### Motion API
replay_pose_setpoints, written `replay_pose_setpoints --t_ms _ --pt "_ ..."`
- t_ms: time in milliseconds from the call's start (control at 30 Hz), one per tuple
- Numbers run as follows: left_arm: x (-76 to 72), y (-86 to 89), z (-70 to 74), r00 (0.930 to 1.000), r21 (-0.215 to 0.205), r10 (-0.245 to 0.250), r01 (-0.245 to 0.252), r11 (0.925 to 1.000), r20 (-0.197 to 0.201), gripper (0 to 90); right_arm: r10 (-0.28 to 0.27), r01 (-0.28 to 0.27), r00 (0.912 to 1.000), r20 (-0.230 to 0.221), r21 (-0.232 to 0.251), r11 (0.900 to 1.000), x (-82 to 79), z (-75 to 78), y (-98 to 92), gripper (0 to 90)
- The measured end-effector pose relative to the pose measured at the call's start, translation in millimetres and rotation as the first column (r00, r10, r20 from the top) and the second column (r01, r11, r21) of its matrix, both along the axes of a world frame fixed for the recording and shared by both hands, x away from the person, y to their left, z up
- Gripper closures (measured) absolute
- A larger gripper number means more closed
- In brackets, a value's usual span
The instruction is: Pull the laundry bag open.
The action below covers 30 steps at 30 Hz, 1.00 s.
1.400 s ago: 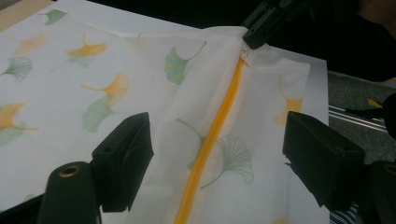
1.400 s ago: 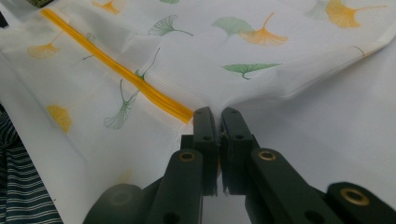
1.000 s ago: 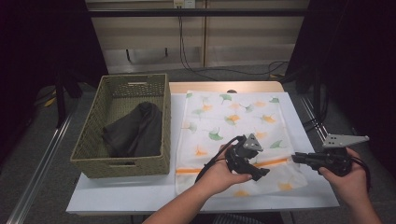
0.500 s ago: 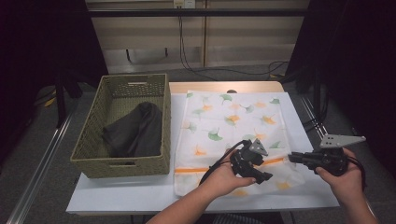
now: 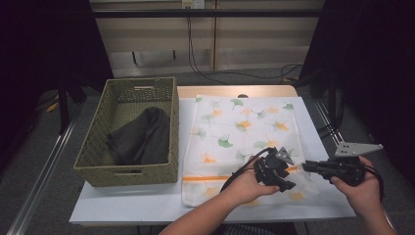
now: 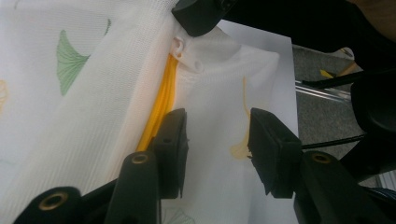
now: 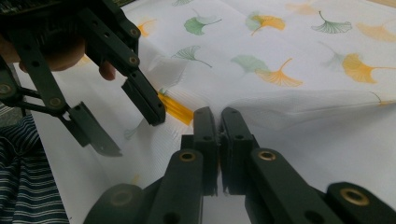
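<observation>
At the far left of the counter [image 5: 147, 205] stands a woven basket [image 5: 128, 169] with a dark garment [image 5: 139, 134] slumped inside, well apart from the work. To its right lies the mesh laundry bag [image 5: 235, 127], white with ginkgo leaves, its long axis running away from the person; the orange zipper [image 5: 210, 178] crosses it near the close end, at right angles to that axis.

The left gripper [image 5: 284, 182] hovers over the zipper line toward the bag's right side. Its jaws have just been closing but the pads do not yet press: in the left gripper view the fabric [image 6: 215, 121] lies between them with a gap on either side, the zipper [image 6: 161, 105] just beside the left-hand pad and running away toward its end, where the right gripper's tip holds the cloth.

Furthest right, the right gripper [image 5: 309, 167] is clenched on the bag's mesh; in its own view the jaws meet on a raised ridge of cloth [image 7: 261, 105] right by the zipper's end [image 7: 175, 108].

The coming move seems to turn on the zipper lying along the left jaws' line of sight, slightly left of their gap: the left hand is nearer and would need to shift that way to catch it
</observation>
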<state>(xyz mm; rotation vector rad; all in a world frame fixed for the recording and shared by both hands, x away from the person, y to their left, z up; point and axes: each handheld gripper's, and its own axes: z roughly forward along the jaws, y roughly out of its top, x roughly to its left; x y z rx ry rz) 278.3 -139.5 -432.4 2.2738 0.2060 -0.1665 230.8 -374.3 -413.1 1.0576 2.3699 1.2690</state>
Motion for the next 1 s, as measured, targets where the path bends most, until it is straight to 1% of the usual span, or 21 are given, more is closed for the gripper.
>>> replay_pose_setpoints --t_ms 33,67,100,133,167,233,267,300,333,400,500,533,567,600,633,733,833,867,900,967,1000 --pt "-0.5 -1.3 -0.3 1.0 0.006 0.007 -0.006 1.0 -0.003 58.4 -0.001 0.001 1.0 0.0 0.0 1.0 -0.1 -0.2 -0.1 86.6" --pt "-0.5 -3.9 -2.2 1.0 0.001 0.007 -0.007 1.0 -0.005 58.3 -0.001 0.001 1.0 -0.003 0.002 1.0 -0.3 -0.2 -0.2 86.7" --pt "0.4 -4.3 -0.4 1.0 0.038 -0.001 0.001 0.9993 -0.001 58.1 0.003 -0.003 1.0 -0.002 0.003 1.0 -0.1 -0.3 -0.6 86.7" --pt "0.3 -5.6 -1.5 1.0 0.028 0.005 -0.005 0.9996 -0.002 57.9 0.004 -0.004 1.0 -0.003 0.003 1.0 -0.3 -0.4 -0.6 86.7" --pt "1.1 -5.9 -1.0 1.0 0.034 0.004 -0.003 0.9994 -0.003 57.4 0.004 -0.004 1.0 -0.005 0.003 1.0 -0.5 -0.5 -0.6 86.6" --pt "0.4 -7.4 -3.7 0.9995 -0.01 0.023 -0.023 0.9997 -0.023 56.7 0.005 -0.005 1.0 -0.005 0.006 1.0 -0.8 -0.9 -0.2 86.7" --pt "1.6 -7.0 -2.0 0.9998 0.025 0.018 -0.017 0.9995 -0.008 56.4 0.006 -0.006 1.0 -0.005 0.004 1.0 -1.1 -0.9 -0.1 86.7" --pt "1.1 -7.9 -4.2 0.9994 0.008 0.032 -0.032 0.9994 -0.007 56.2 0.008 -0.008 0.9999 -0.007 0.005 1.0 -1.6 -0.9 0.3 86.7" --pt "1.8 -7.9 -4.1 0.9995 0.02 0.033 -0.032 0.9993 -0.006 56.0 0.012 -0.012 0.9999 -0.007 0.004 1.0 -1.6 -0.7 0.5 86.7" --pt "2.7 -8.7 -6.4 0.9988 0.007 0.048 -0.048 0.9988 -0.006 55.9 0.019 -0.019 0.9998 -0.008 0.006 1.0 -2.1 -0.7 2.3 86.7" --pt "4.1 -8.7 -6.9 0.9986 0.011 0.053 -0.053 0.9985 -0.006 55.5 0.026 -0.026 0.9996 -0.01 0.009 1.0 -2.2 -0.9 3.8 86.7" --pt "4.3 -8.8 -7.0 0.9985 0.012 0.055 -0.055 0.9984 -0.004 54.7 0.034 -0.034 0.9992 -0.02 0.021 0.999 -1.9 -1.6 3.2 86.7" --pt "4.3 -8.9 -7.1 0.9984 0.012 0.056 -0.056 0.9984 -0.003 54.7 0.034 -0.034 0.9992 -0.02 0.021 0.999 -1.9 -1.6 3.2 86.7" --pt "4.6 -8.9 -7.1 0.9986 0.018 0.052 -0.052 0.9985 0.005 54.6 0.033 -0.033 0.9992 -0.021 0.024 0.999 -1.7 -2.2 2.9 86.7" --pt "3.9 -9.8 -8.3 0.998 0.002 0.063 -0.063 0.998 0.002 54.4 0.036 -0.035 0.999 -0.025 0.03 0.999 -1.6 -2.7 2.9 86.7" --pt "4.3 -10.0 -8.7 0.9982 0.0 0.06 -0.06 0.9982 0.006 54.4 0.049 -0.048 0.9983 -0.031 0.036 0.998 -1.7 -3.2 2.6 86.7" --pt "3.9 -9.9 -9.0 0.9975 0.001 0.07 -0.07 0.9976 0.012 57.2 0.06 -0.058 0.9974 -0.041 0.04 0.997 -1.9 -3.8 4.0 86.7" --pt "4.0 -9.7 -8.9 0.9971 0.01 0.073 -0.074 0.9972 0.019 58.9 0.064 -0.062 0.9972 -0.04 0.039 0.997 -1.7 -4.1 4.3 86.7" --pt "3.7 -9.9 -9.9 0.9965 -0.001 0.083 -0.083 0.9966 0.016 61.5 0.068 -0.067 0.9969 -0.04 0.04 0.997 -1.6 -4.4 4.6 86.7" --pt "6.1 -9.0 -9.6 0.9966 0.027 0.079 -0.08 0.9964 0.025 66.2 0.071 -0.07 0.9965 -0.045 0.039 0.997 -1.9 -4.6 5.3 86.7" --pt "6.9 -9.6 -11.5 0.9966 0.009 0.082 -0.082 0.9966 0.006 67.3 0.074 -0.073 0.9962 -0.046 0.037 0.997 -1.7 -4.8 5.4 86.7"
